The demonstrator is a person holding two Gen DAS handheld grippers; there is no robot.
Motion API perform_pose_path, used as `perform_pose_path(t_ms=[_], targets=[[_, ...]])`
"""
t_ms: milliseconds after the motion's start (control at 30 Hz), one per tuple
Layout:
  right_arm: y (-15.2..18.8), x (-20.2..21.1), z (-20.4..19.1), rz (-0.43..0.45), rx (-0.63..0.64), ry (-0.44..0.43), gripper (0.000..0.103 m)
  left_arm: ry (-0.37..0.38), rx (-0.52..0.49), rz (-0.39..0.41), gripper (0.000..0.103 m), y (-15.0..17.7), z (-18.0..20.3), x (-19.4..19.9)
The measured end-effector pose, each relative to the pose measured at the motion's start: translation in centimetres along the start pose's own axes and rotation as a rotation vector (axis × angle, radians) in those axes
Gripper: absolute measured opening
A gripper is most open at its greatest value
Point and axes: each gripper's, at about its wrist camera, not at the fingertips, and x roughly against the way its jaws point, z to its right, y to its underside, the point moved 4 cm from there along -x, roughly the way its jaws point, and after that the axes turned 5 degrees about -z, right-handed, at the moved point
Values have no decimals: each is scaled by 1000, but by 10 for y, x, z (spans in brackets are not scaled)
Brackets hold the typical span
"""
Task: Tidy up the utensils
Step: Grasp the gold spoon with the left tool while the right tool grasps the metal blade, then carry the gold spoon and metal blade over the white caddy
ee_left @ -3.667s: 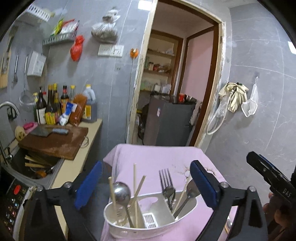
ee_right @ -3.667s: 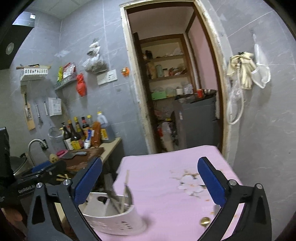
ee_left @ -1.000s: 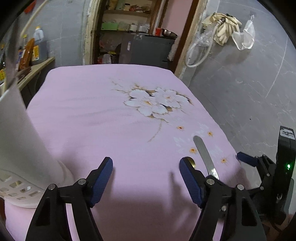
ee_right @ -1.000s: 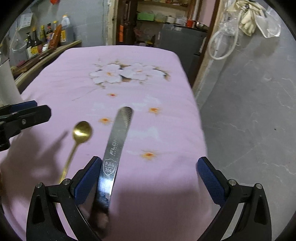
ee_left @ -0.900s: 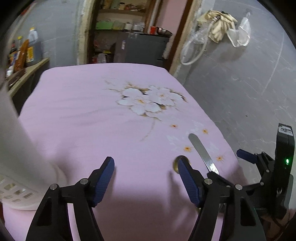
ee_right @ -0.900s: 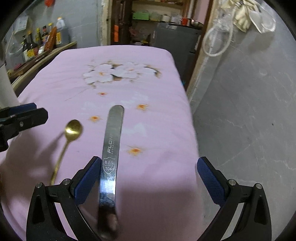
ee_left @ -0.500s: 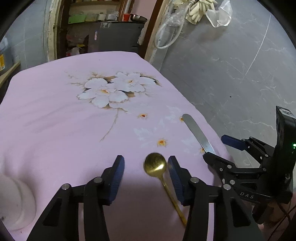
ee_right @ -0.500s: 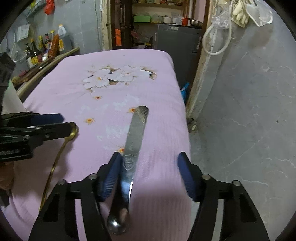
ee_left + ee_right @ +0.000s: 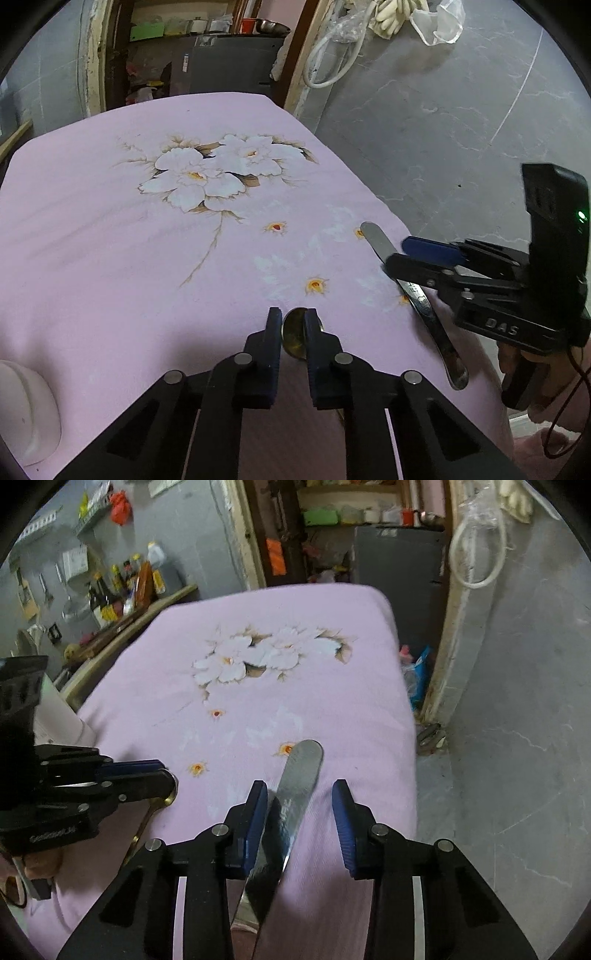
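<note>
Pink cloth (image 9: 110, 229): left gripper (image 9: 293, 325) fingers closing onto gold spoon (image 9: 293, 332); right gripper (image 9: 299, 812) fingers closing, part-open, straddling steel utensil (image 9: 295, 786).

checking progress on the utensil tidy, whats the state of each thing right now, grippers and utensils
left gripper: jaws have just been closing, pads now pinching the gold spoon's bowl
gold spoon: lying on the pink cloth, bowl gripped
right gripper: jaws have just been closing, one pad at the steel utensil, the other still clear
steel utensil: flat on the cloth, between the right jaws, not clamped
pink cloth: spread flat
white holder: only an edge shows
</note>
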Motion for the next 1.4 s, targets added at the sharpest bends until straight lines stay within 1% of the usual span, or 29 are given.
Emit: perform_pose_path(t_ms=[67, 133, 167, 267, 367, 400, 433, 500, 733, 900, 967, 1000, 1033, 1100, 1200, 1300, 1400], targets=[[-6, -4, -3, -16, 12, 7, 31, -11, 3, 0, 10, 0, 1, 0], [-7, -3, -2, -25, -1, 11, 25, -22, 10, 1, 9, 0, 1, -1], [-7, -2, 1, -27, -18, 0, 22, -25, 14, 1, 9, 0, 0, -1], [-5, 0, 9, -36, -104, -79, 19, -25, 40, 0, 8, 0, -1, 0], [-5, -1, 6, -46, -129, -115, 17, -31, 61, -2, 7, 0, -2, 1], [-4, 0, 4, -49, -131, -128, 12, -32, 67, -4, 7, 1, -3, 2], [-3, 0, 1, -55, -134, -147, 4, -33, 78, -6, 6, 1, -3, 3], [-4, 2, -4, -60, -147, -163, 2, -39, 93, -8, 6, 1, -3, 5], [2, 3, -19, -103, -126, -159, 1, -62, 134, -4, 4, 2, -4, 18], [5, 6, -24, -144, -95, -104, 1, -78, 131, 21, 3, 3, -3, 34], [3, 6, -29, -166, -58, -64, 1, -84, 129, 26, 3, 4, -3, 40], [1, 6, -31, -179, -40, -54, 1, -86, 130, 27, 3, 4, -3, 42], [1, 2, -35, -210, -20, -47, 1, -86, 131, 28, 3, 4, -5, 45], [2, -1, -41, -230, 2, -32, 1, -88, 134, 28, 3, 4, -6, 50], [2, 2, -48, -221, 10, -4, 1, -87, 143, 26, 3, 6, -11, 55], [3, 11, -48, -203, -35, -8, 1, -89, 156, 27, 3, 8, -16, 60], [1, 33, -49, -133, -85, -24, 1, -96, 160, 44, 3, 9, -20, 72]])
